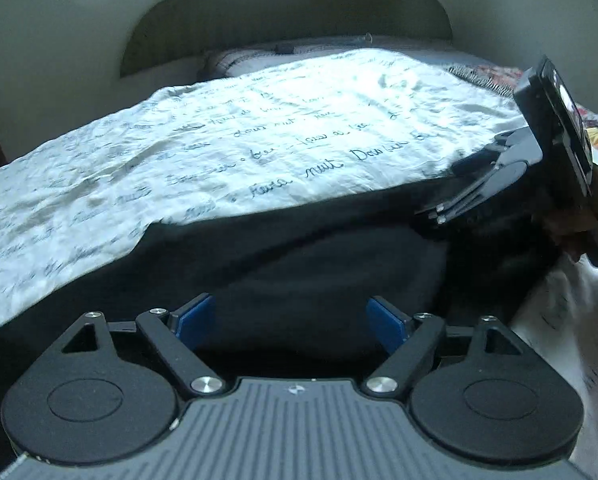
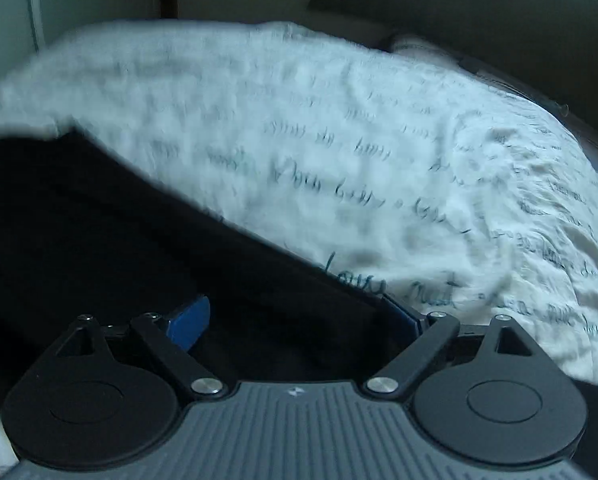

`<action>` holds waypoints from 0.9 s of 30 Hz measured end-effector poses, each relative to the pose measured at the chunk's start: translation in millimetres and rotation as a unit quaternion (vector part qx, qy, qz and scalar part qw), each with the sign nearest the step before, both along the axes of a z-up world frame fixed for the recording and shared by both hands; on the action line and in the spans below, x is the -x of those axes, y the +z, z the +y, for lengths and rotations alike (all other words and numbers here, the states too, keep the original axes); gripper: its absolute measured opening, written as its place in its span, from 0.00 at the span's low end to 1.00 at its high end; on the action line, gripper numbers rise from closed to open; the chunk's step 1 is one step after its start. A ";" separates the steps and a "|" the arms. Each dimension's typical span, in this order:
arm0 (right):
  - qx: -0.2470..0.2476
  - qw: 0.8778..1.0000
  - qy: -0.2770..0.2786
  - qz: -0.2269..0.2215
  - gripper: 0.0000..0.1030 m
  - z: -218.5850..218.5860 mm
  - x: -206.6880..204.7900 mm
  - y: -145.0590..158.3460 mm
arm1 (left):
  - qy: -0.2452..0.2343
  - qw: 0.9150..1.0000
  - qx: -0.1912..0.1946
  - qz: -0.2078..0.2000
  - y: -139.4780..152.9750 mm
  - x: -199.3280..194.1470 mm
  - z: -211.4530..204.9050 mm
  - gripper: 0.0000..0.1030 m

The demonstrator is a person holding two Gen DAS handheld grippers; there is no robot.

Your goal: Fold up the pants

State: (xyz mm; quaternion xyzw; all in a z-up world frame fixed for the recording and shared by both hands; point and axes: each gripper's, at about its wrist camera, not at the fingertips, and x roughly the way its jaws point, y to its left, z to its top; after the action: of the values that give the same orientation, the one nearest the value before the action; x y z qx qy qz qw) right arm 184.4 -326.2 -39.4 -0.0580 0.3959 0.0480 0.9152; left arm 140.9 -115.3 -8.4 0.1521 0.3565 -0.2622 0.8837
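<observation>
Black pants (image 1: 307, 248) lie flat on a bed, across the near part of the white sheet with dark handwriting print (image 1: 235, 136). My left gripper (image 1: 291, 320) is open, its blue pads spread wide just above the near edge of the pants, holding nothing. My right gripper (image 1: 451, 196) shows at the right of the left wrist view, low over the far right part of the pants. In the right wrist view the right gripper (image 2: 299, 316) is open over the pants (image 2: 139, 240), nothing between its pads. The picture there is blurred.
A dark curved headboard (image 1: 291, 12) and a pale wall stand behind the bed. A grey pillow (image 1: 243, 60) lies at the far end. A colourful patterned cloth (image 1: 495, 76) lies at the far right. The white sheet (image 2: 339, 140) fills most of the right wrist view.
</observation>
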 end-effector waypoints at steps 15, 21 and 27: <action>-0.106 0.989 -0.104 -0.008 1.00 -98.2 60.6 0.0 | 0.084 0.996 0.003 -0.016 -20.4 -28.0 -10.0 0.89; -0.167 0.979 -0.117 -0.025 1.00 -120.7 83.1 20.5 | 0.069 0.997 0.028 -0.033 -6.5 18.9 27.7 0.91; -0.085 0.949 -0.292 -0.083 1.00 -154.8 116.0 16.8 | 0.096 0.993 -0.018 -0.065 -20.8 35.9 41.8 0.90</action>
State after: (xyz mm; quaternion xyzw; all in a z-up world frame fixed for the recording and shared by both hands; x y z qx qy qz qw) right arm 68.4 -480.9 -22.5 0.1342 0.3123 -0.1933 0.9204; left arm 105.0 -73.5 -29.2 0.1497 0.3157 -0.1588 0.9234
